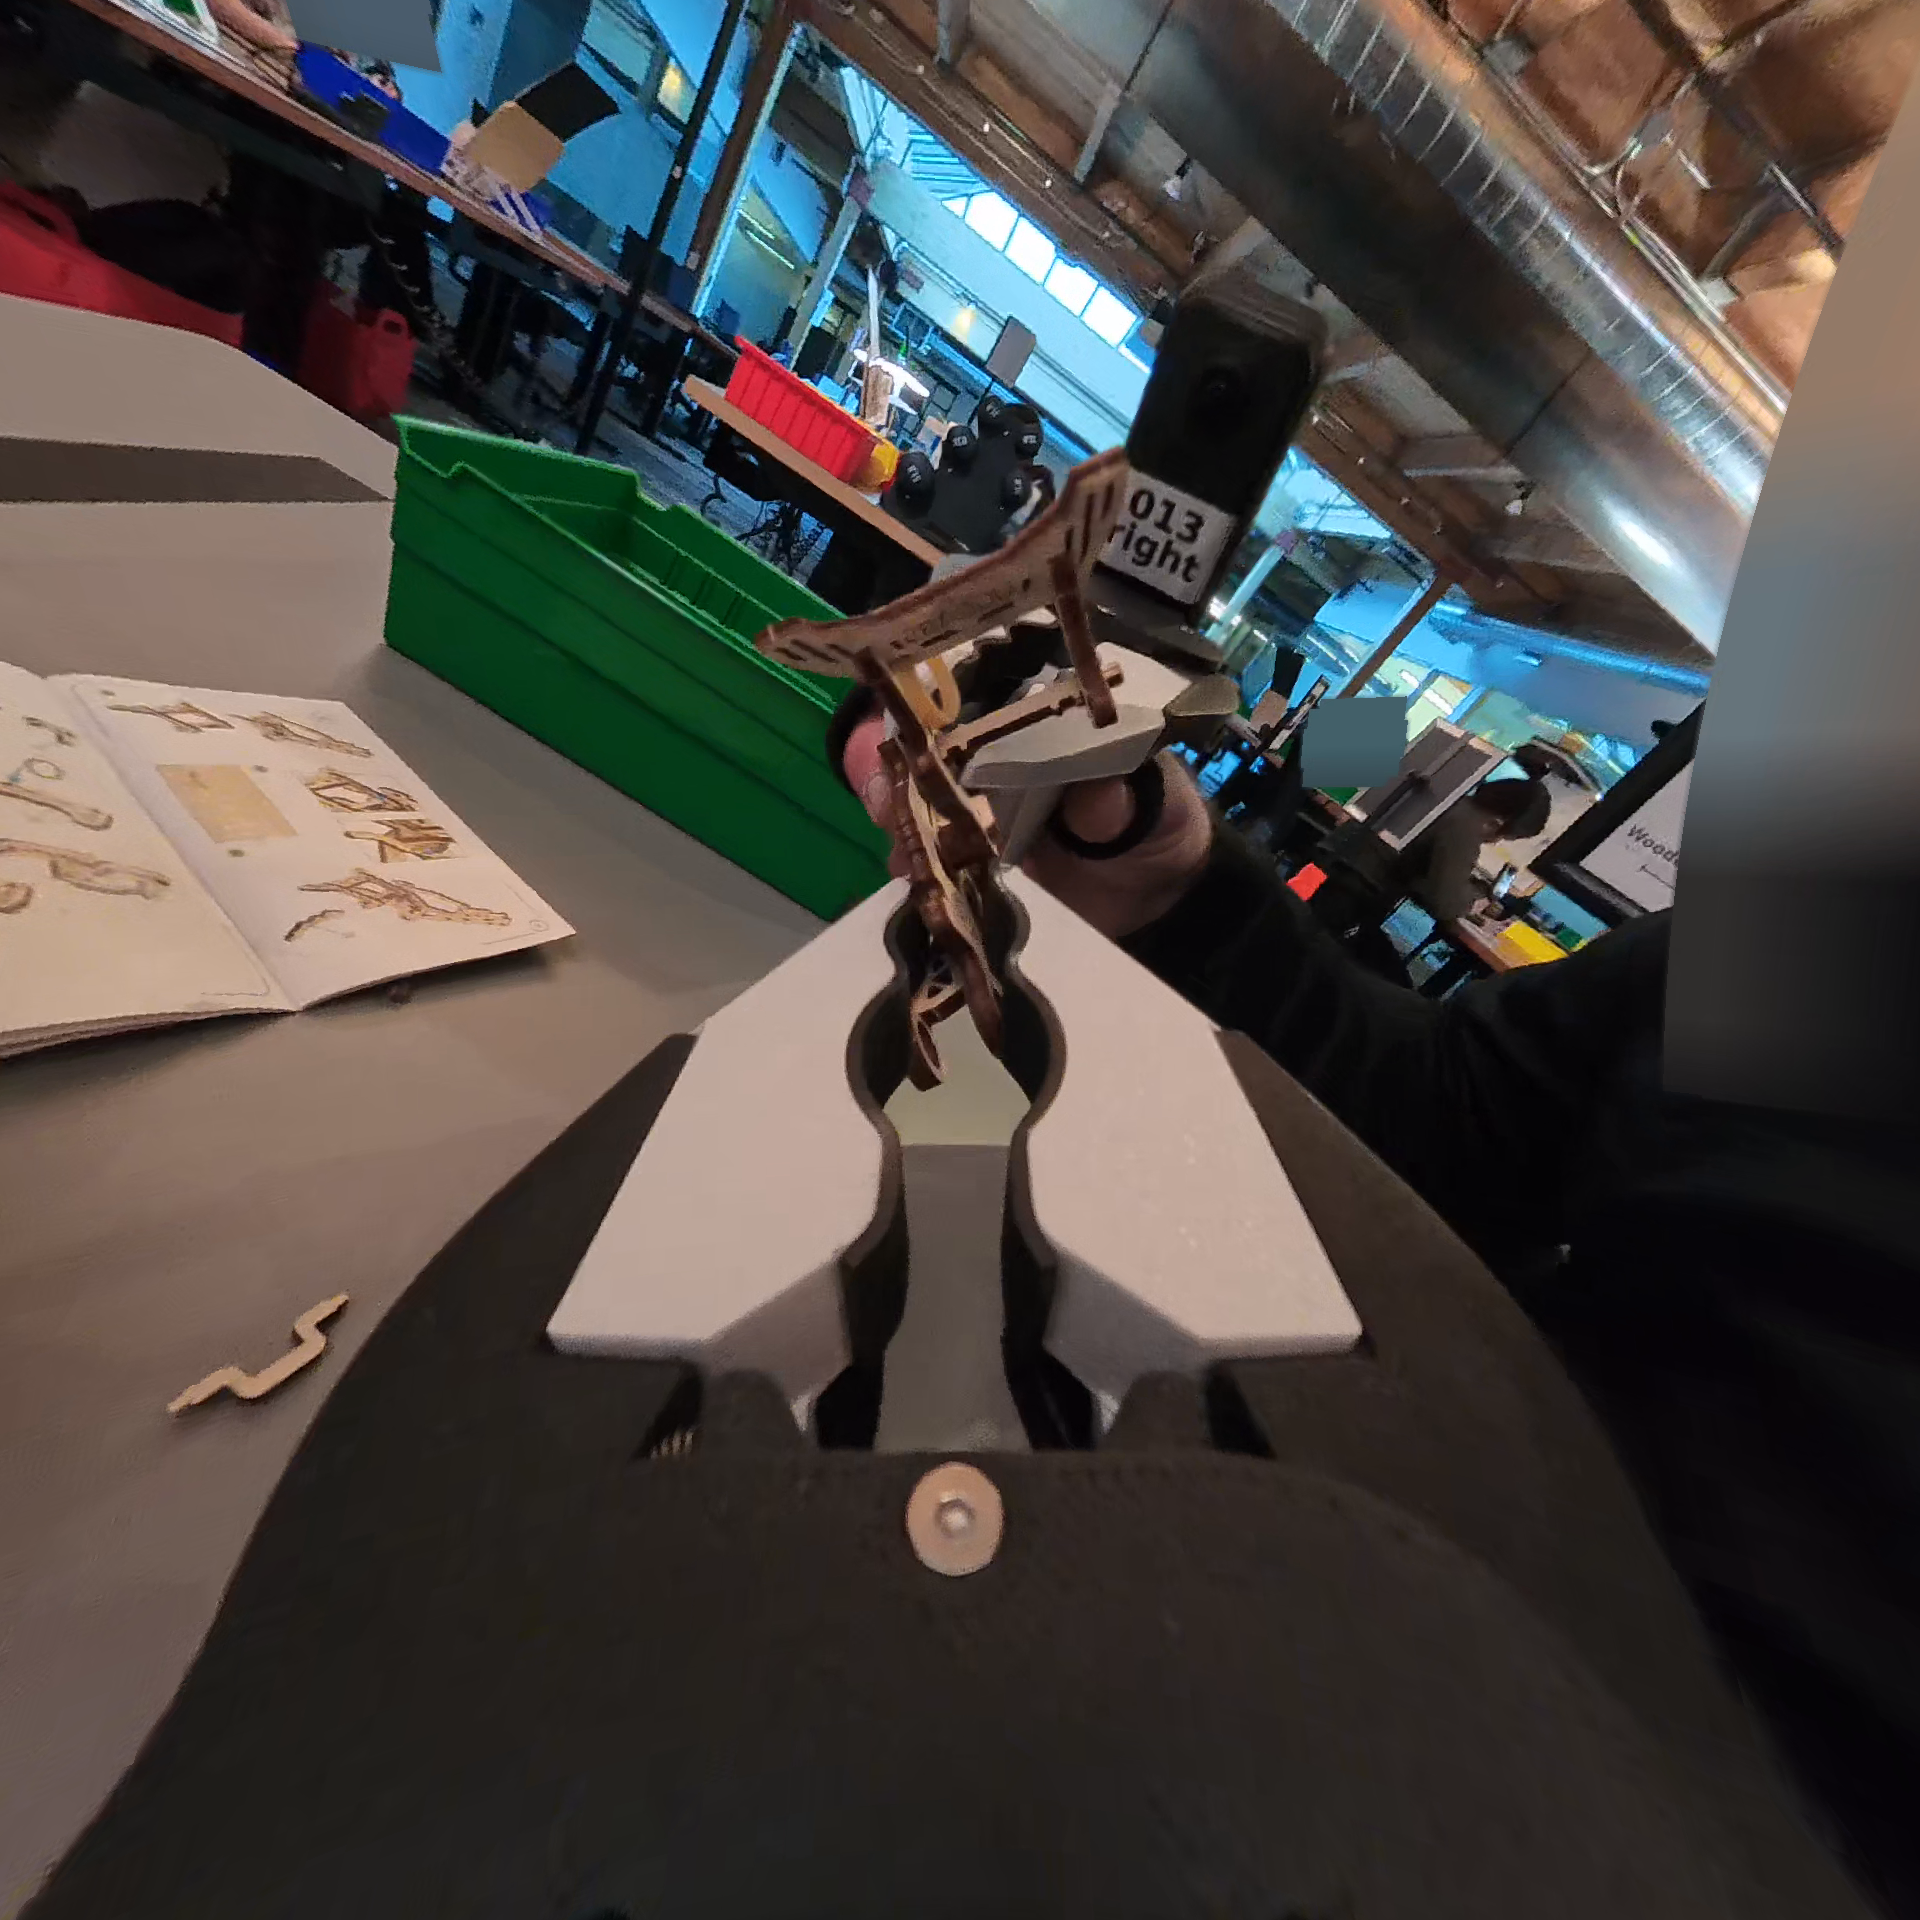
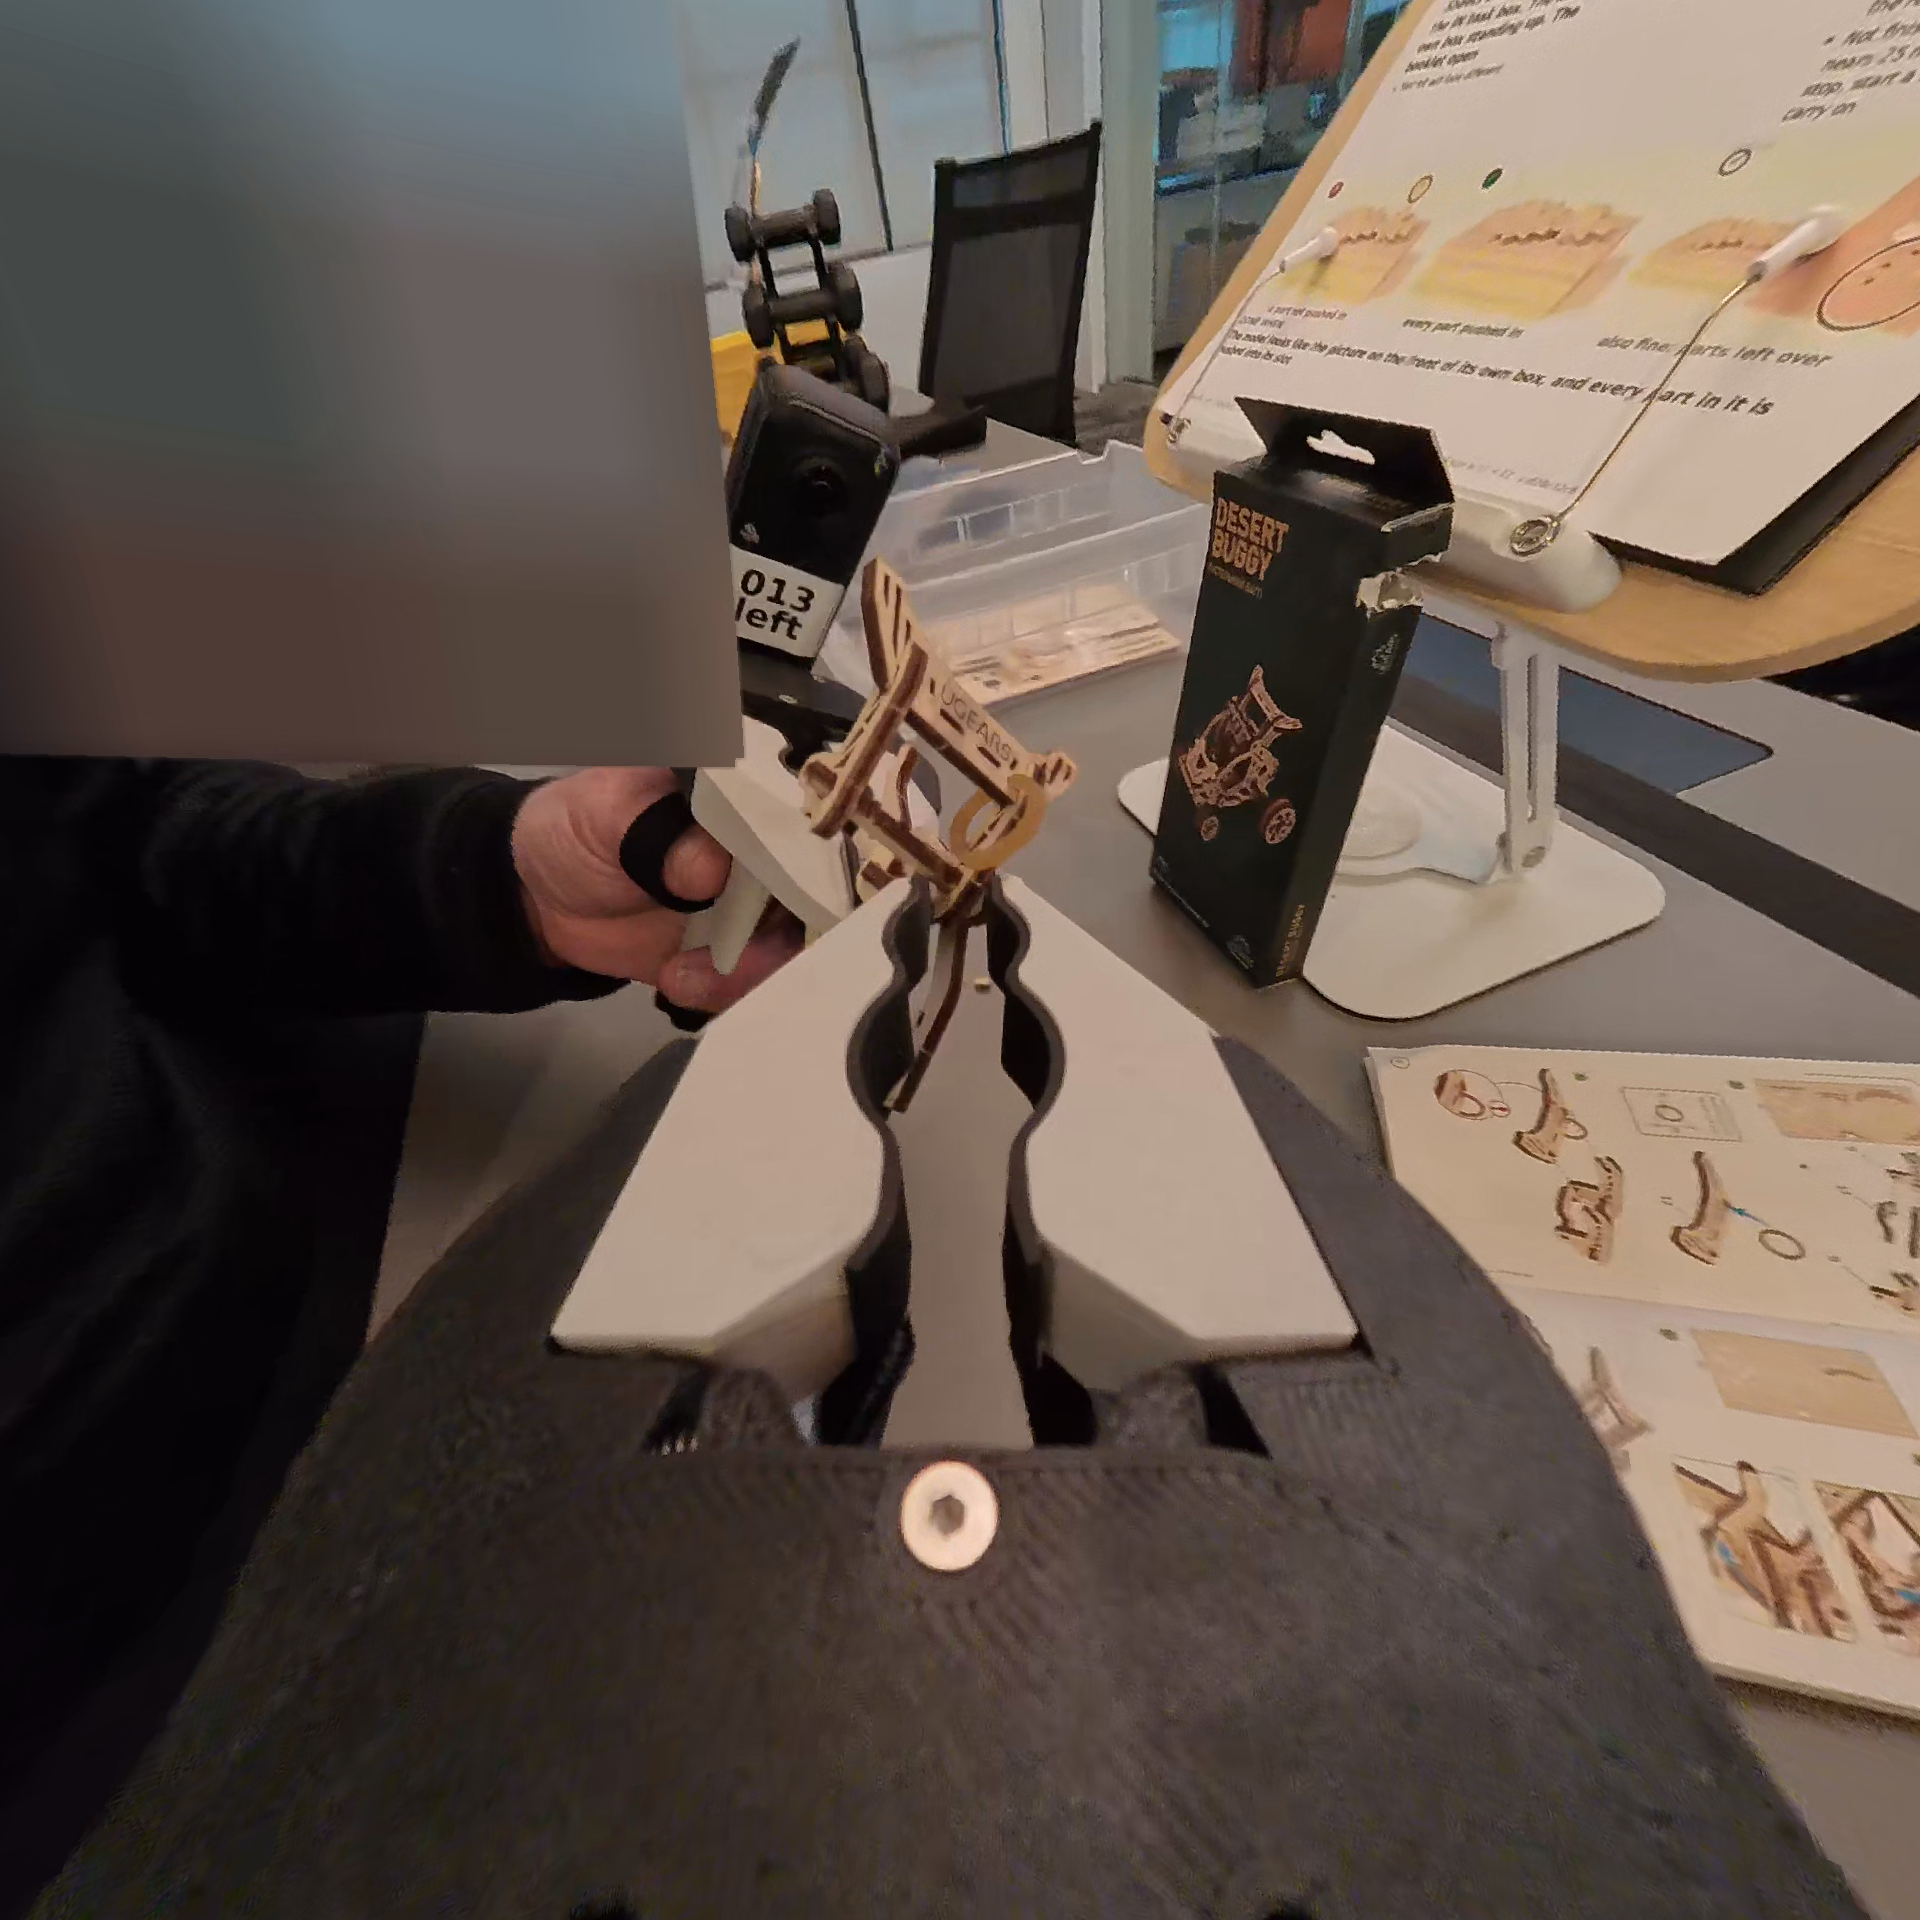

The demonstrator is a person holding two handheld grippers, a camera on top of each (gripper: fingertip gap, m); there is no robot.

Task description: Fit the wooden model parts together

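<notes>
A partly built wooden model [image 1: 935, 623] of thin laser-cut pieces is held in the air between both grippers. My left gripper [image 1: 954, 909] is shut on the model's lower end, which runs down between its white fingers. The right gripper [image 1: 997, 769], held by a hand, grips the same model from the far side. In the right wrist view my right gripper [image 2: 954, 904] is shut on a wooden strip of the model [image 2: 935, 748], and the left gripper [image 2: 831, 883] holds it from the left. A loose zigzag wooden piece [image 1: 260, 1361] lies on the grey table.
An open instruction booklet [image 1: 208, 831] lies on the table, and also shows in the right wrist view [image 2: 1662, 1195]. Stacked green bins [image 1: 623, 623] stand behind it. A dark model box [image 2: 1288, 707], a page stand [image 2: 1558, 260] and a clear tray [image 2: 1039, 520] stand at the back. Less than 4 cm separates the two grippers' tips.
</notes>
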